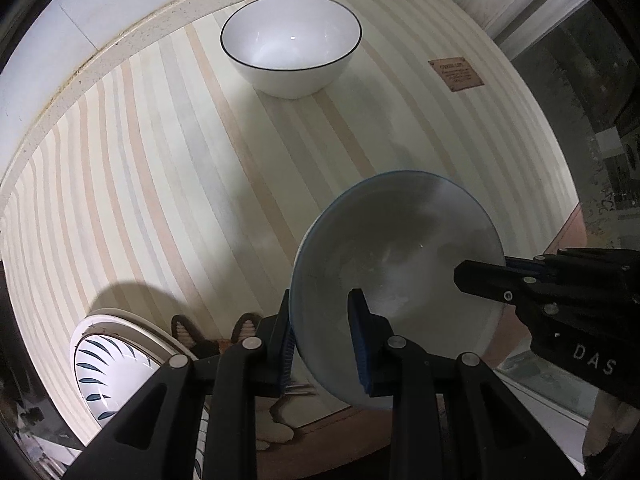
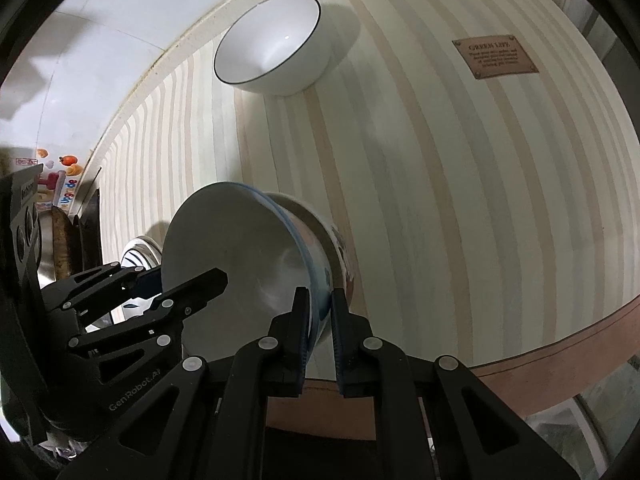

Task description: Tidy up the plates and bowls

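Observation:
Both grippers hold a blue-rimmed bowl [image 1: 400, 248] tilted just above the striped mat [image 1: 160, 200]. My left gripper [image 1: 322, 312] is shut on its near rim, one finger inside and one outside. My right gripper [image 1: 480, 268] is clamped on the opposite rim. In the right wrist view the same bowl [image 2: 240, 248] shows a painted outer wall, with my right gripper [image 2: 320, 300] shut on its edge and my left gripper [image 2: 188, 276] on the far side. A white bowl with a thin black rim [image 1: 291, 36] [image 2: 272, 44] stands upright at the mat's far side, apart from both grippers.
A plate with blue leaf marks [image 1: 100, 360] [image 2: 136, 256] lies at the mat's near left corner on a wider plate. A brown label [image 1: 456, 75] [image 2: 496, 58] is sewn on the mat's far right. A pale speckled ledge [image 1: 120, 52] and wall bound the far side.

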The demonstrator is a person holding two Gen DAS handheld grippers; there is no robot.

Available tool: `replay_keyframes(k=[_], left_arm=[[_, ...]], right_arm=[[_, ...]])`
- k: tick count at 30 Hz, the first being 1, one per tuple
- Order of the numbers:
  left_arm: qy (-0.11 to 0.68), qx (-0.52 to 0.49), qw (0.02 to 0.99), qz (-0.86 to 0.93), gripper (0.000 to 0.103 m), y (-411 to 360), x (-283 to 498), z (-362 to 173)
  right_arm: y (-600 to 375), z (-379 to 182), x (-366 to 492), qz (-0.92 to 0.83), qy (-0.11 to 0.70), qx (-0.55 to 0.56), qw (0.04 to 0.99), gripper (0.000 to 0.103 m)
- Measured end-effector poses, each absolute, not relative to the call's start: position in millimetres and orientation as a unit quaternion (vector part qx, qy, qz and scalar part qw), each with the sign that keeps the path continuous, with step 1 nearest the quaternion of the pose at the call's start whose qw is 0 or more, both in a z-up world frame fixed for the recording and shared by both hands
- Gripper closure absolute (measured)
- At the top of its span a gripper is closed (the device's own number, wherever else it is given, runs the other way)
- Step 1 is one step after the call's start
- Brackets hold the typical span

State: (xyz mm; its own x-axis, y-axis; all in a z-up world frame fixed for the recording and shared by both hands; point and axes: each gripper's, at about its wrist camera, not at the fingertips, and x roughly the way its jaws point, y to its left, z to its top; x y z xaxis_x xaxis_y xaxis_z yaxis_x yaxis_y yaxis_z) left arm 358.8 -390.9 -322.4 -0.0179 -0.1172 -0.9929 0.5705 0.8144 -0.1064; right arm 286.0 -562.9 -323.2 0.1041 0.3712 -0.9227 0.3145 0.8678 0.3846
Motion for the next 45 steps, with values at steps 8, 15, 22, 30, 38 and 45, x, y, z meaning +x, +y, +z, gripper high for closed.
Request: replay_keyframes(k=[8,15,22,30,38,45], left_arm=[[0.664,0.19,0.68,-0.247,0.08,-394,357,-331],[0.662,0.195,0.681,-0.244,0.08,-395,354,-332],[0.667,0.186,0.677,-0.248,0.08,-390,357,-330],[0.645,0.165,0.703,-0.251,0.08,-381,364,-296],[0.621,0.116,0.736,-0.242,0.072,-374,412,-256],[0.633,0.074,0.743,-0.205,0.072,-371,489,-274]], right_arm=[[-553,-329,294,0.018,0.679,0.244,0.692,0.091],[-553,-328,297,0.011,0.681,0.24,0.691,0.088],[-554,-327,299,0.014,0.684,0.243,0.688,0.088],[-563,-323,303,0.027,0.686,0.253,0.682,0.088],[-584,-286,325,0.039,0.653,0.27,0.707,0.083],[-612,-276,385,0.035,0.625,0.276,0.73,0.06]])
